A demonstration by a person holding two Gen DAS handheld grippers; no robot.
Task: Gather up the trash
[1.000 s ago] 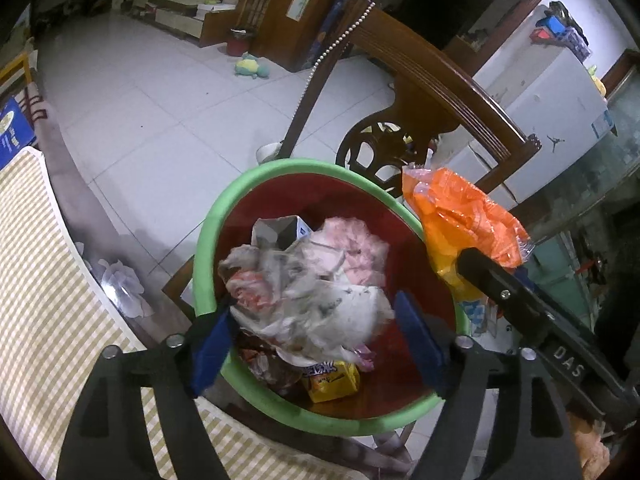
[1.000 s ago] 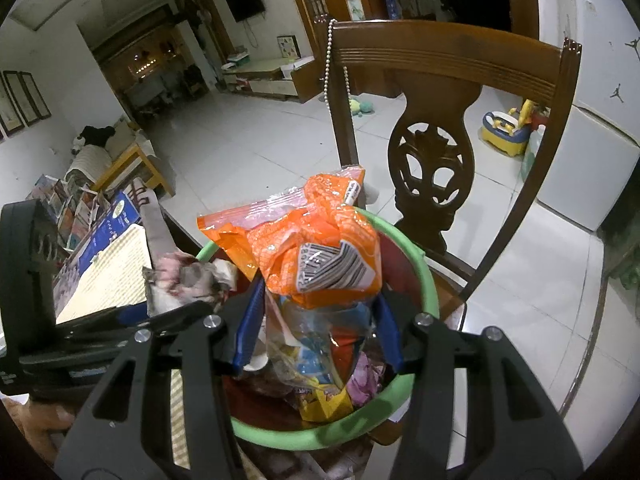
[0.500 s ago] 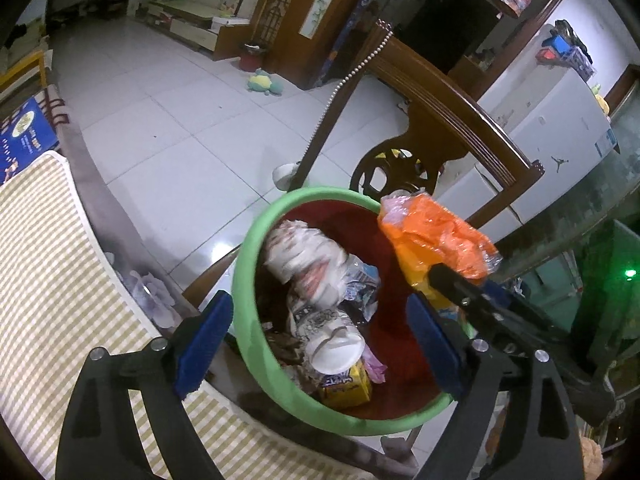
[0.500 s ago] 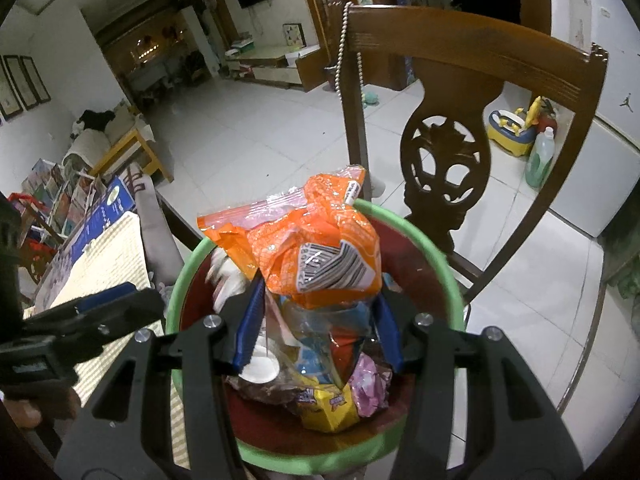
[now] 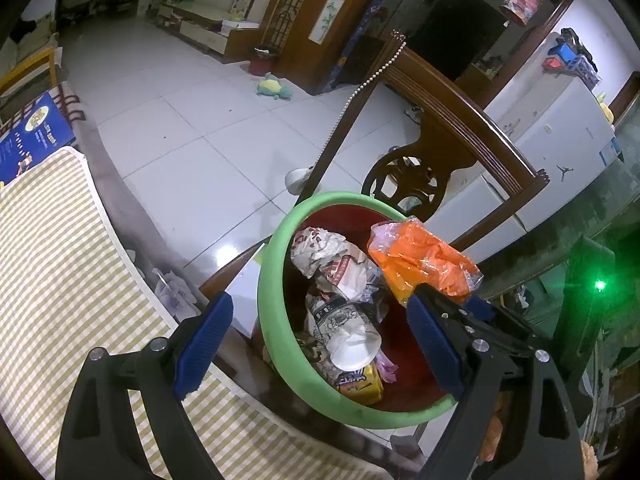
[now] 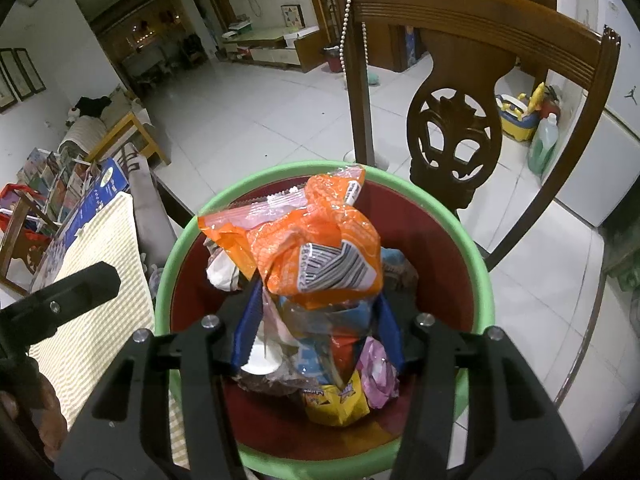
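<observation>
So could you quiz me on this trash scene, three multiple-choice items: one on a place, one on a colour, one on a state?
1. Where does the orange bag hang?
A. on the floor
B. over the bin
C. on the chair seat

2. What colour is the bin's rim?
A. green
B. blue
C. white

3. How do the jaws of the left gripper stand?
A. shut on a cup
B. shut on the bag
C. open, empty

Answers:
1 B, the right gripper holds it above the trash.
2 A, a green ring tops the red inside.
3 C, its blue pads are wide apart with nothing between.
</observation>
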